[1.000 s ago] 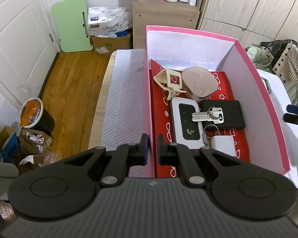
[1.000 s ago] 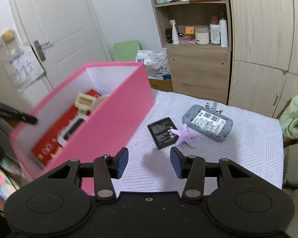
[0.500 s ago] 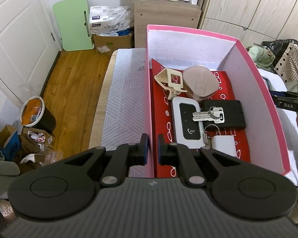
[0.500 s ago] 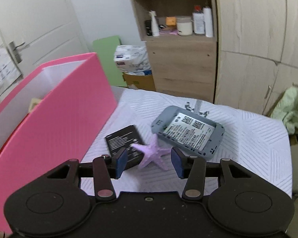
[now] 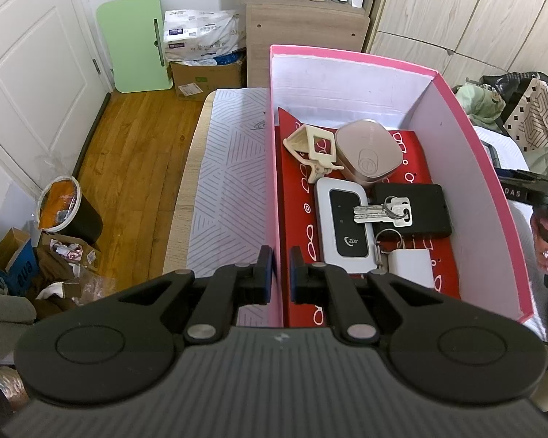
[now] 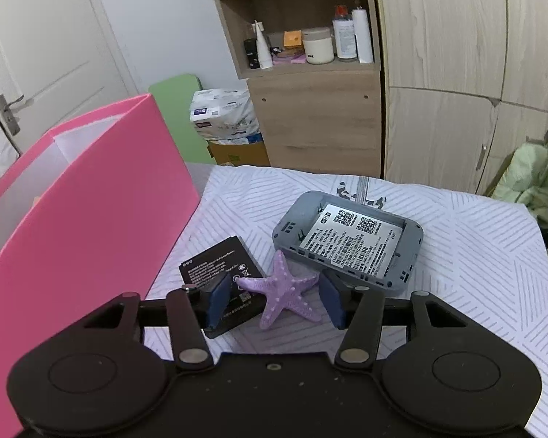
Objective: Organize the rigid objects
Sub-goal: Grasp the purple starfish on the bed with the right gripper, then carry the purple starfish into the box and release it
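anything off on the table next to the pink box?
Yes: the grey device lies face down with its back cover off, and its black battery lies loose beside it, with a purple starfish overlapping the battery's corner.

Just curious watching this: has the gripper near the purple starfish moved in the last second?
Yes. The right gripper has come forward and down: the purple starfish on the tablecloth now lies between its open fingers, untouched.
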A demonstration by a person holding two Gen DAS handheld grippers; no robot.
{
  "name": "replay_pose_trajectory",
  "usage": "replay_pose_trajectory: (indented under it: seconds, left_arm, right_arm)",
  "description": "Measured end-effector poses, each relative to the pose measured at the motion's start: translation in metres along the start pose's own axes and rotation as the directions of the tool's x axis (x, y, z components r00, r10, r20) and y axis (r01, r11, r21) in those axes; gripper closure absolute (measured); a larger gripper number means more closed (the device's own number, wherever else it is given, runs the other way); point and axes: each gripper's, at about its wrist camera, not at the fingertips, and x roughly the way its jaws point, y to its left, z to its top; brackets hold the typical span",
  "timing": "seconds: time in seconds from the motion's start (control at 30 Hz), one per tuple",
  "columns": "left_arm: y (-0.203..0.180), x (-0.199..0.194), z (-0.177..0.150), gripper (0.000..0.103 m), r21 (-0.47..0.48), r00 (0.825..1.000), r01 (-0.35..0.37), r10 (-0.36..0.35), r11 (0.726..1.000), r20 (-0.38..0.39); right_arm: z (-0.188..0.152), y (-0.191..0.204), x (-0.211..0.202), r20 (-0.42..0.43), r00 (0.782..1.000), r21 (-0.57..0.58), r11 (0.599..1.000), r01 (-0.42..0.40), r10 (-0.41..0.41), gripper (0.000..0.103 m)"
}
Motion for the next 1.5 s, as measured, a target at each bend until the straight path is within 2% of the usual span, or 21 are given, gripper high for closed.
replay_pose_trajectory:
  seconds: [0.1,0.27,0.4,0.5,0.63,0.67,0.7,0.8,0.87,1.0,1.07,1.17,1.23,1.33,1.4,1.5]
  left_arm:
    - [0.001,0.001,0.0,0.096,-0.005,1.0,0.001,-0.001,1.0,0.0]
    - [0.003,0.001,0.0,0.096,-0.024,1.0,0.004,-0.004,1.0,-0.002]
    - [0.003,0.0,0.001,0.096,-0.019,1.0,0.003,-0.003,1.0,-0.002]
    - [0.002,-0.001,0.0,0.096,-0.014,1.0,0.002,-0.002,1.0,0.001]
    - [0.001,-0.001,0.0,0.096,-0.013,1.0,0.002,-0.002,1.0,0.001]
    - [0.001,-0.001,0.0,0.096,-0.01,1.0,0.0,0.0,1.0,0.001]
    - [0.001,-0.001,0.0,0.096,-0.007,1.0,-0.002,0.002,1.0,0.002]
    - [0.0,-0.001,-0.001,0.096,-0.006,1.0,-0.002,0.002,1.0,0.005]
    - [0.0,-0.001,-0.001,0.096,-0.009,1.0,-0.001,0.001,1.0,0.004]
    - [0.001,-0.002,0.0,0.096,-0.015,1.0,0.006,-0.006,1.0,0.01]
    - [0.002,-0.003,0.0,0.096,-0.018,1.0,0.009,-0.009,1.0,0.012]
    - [0.003,-0.003,0.0,0.096,-0.019,1.0,0.014,-0.014,1.0,0.012]
    - [0.004,-0.003,-0.001,0.096,-0.017,1.0,0.017,-0.017,1.0,0.013]
    - [0.005,-0.003,0.0,0.096,-0.017,1.0,0.022,-0.021,1.0,0.013]
    - [0.006,-0.003,0.0,0.096,-0.017,1.0,0.024,-0.024,1.0,0.012]
    - [0.004,-0.003,-0.001,0.096,-0.005,1.0,0.022,-0.022,1.0,0.014]
  right_arm:
    - [-0.002,-0.001,-0.004,0.009,1.0,-0.002,1.0,-0.011,0.011,0.056]
    - [-0.005,-0.001,-0.017,0.035,0.999,-0.014,1.0,0.017,-0.017,0.057]
    - [-0.004,-0.002,-0.036,0.061,0.998,-0.001,1.0,-0.006,0.006,0.057]
    - [0.002,0.004,-0.059,0.11,0.994,-0.02,0.999,-0.025,0.027,0.057]
    - [0.013,0.021,-0.093,0.196,0.974,-0.079,0.992,-0.103,0.117,0.057]
    - [0.013,0.021,-0.093,0.196,0.974,-0.079,0.992,-0.103,0.117,0.057]
    - [0.019,0.037,-0.108,0.229,0.961,-0.146,0.981,-0.125,0.157,0.057]
    - [0.028,0.062,-0.119,0.229,0.941,-0.242,0.951,-0.194,0.25,0.057]
    - [0.033,0.08,-0.118,0.21,0.935,-0.31,0.926,-0.215,0.287,0.057]
    - [0.035,0.118,-0.099,0.178,0.956,-0.465,0.876,-0.126,0.233,0.057]
    - [0.037,0.131,-0.085,0.155,0.966,-0.497,0.862,-0.104,0.206,0.057]
    - [0.04,0.147,-0.064,0.117,0.986,-0.523,0.851,-0.044,0.123,0.057]
    - [0.042,0.154,-0.053,0.1,0.992,-0.547,0.837,-0.013,0.081,0.057]
    - [0.044,0.157,-0.043,0.059,0.997,-0.574,0.819,-0.011,0.055,0.057]
    - [0.045,0.156,-0.043,0.074,0.996,-0.564,0.825,-0.005,0.057,0.056]
    - [0.05,0.145,-0.051,0.104,0.988,-0.504,0.862,-0.049,0.117,0.056]
